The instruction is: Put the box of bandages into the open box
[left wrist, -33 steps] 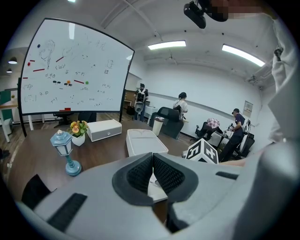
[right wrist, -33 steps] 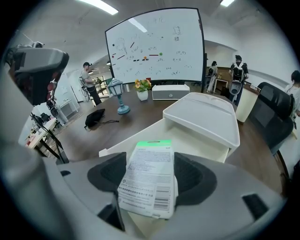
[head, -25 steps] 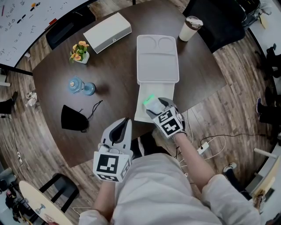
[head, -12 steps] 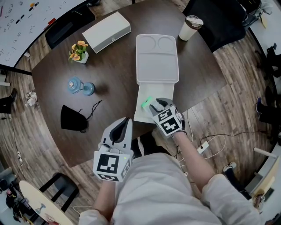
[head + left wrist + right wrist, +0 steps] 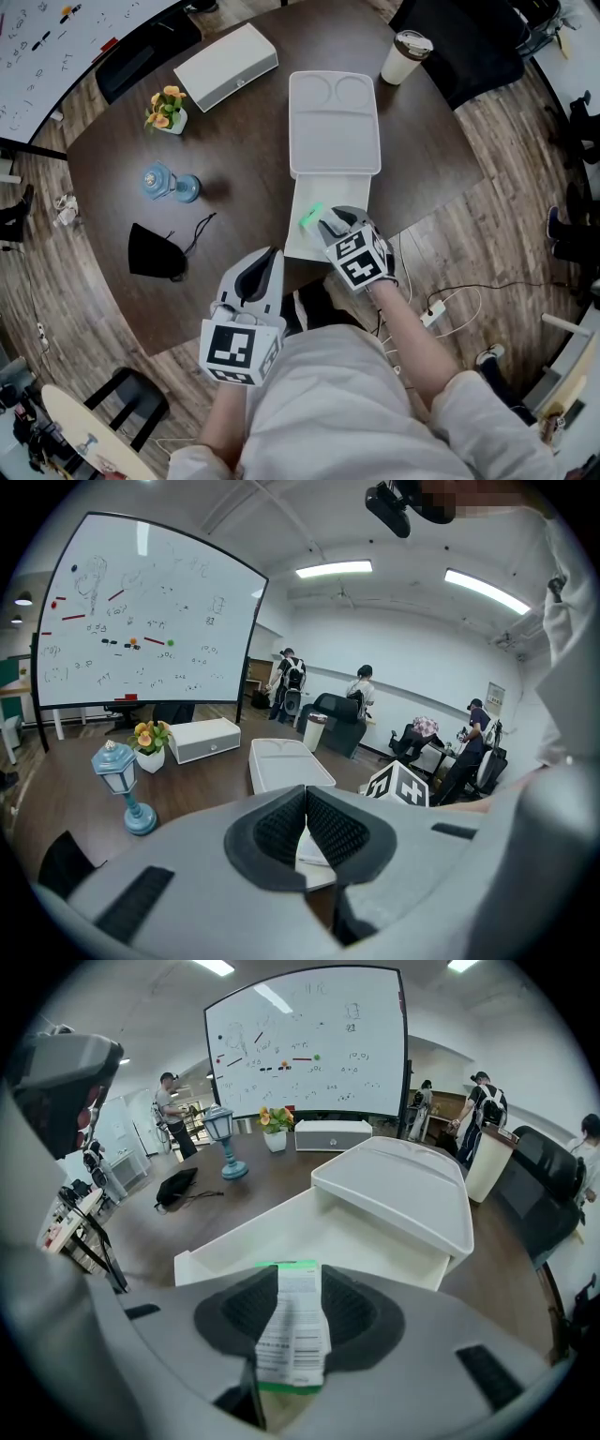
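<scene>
The box of bandages point(image 5: 292, 1330) is white with green edges and printed text. My right gripper point(image 5: 292, 1288) is shut on it, the pads pressing its two sides. In the head view that gripper point(image 5: 325, 225) holds the bandage box point(image 5: 310, 216) just above the near part of the open box point(image 5: 302, 248). The open box is white, with its lid point(image 5: 335, 122) folded back flat on the table. Its bare inside point(image 5: 356, 1232) lies right ahead of the jaws. My left gripper point(image 5: 260, 274) hangs over the table's front edge, shut with nothing in it point(image 5: 305, 819).
On the dark round table stand a paper coffee cup point(image 5: 406, 58), a flat white case point(image 5: 226, 66), a small flower pot point(image 5: 166, 110), a blue lantern point(image 5: 169, 182) and a black pouch point(image 5: 157, 251). A whiteboard point(image 5: 309, 1044) and several people are beyond it.
The right gripper's jaws have closed on the bandage box and shifted it slightly left over the open box. The left gripper has stayed put.
</scene>
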Motion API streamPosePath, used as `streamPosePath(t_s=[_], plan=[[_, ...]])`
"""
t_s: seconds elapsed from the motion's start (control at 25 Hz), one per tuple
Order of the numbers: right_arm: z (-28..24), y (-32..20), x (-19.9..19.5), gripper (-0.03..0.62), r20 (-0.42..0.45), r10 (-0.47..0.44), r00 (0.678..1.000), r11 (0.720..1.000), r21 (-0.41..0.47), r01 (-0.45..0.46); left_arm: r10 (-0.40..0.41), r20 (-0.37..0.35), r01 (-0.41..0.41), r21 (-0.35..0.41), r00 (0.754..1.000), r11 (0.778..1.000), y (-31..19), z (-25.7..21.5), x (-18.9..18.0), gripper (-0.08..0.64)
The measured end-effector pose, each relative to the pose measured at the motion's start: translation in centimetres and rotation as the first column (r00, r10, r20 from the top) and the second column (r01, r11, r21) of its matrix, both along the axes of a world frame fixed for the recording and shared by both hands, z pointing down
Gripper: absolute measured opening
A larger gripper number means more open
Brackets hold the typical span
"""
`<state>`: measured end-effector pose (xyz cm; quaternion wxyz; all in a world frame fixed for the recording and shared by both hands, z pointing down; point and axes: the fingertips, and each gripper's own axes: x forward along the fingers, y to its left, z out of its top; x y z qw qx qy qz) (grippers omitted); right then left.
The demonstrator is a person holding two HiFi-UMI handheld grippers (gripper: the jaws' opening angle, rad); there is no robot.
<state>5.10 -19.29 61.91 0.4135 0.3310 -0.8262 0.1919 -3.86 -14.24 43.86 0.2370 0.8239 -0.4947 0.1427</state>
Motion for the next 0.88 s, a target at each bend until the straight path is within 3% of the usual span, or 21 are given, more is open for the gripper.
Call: streamPosePath(t_s=[0.88], plan=[[-0.7,-0.1,-0.8,0.141,0.046,0.007,0.999,1.000,0.006,-0.008,0.009,0.003,-0.009,0.009,1.000,1.000,0.6,-0.4,0.3,0.006]])
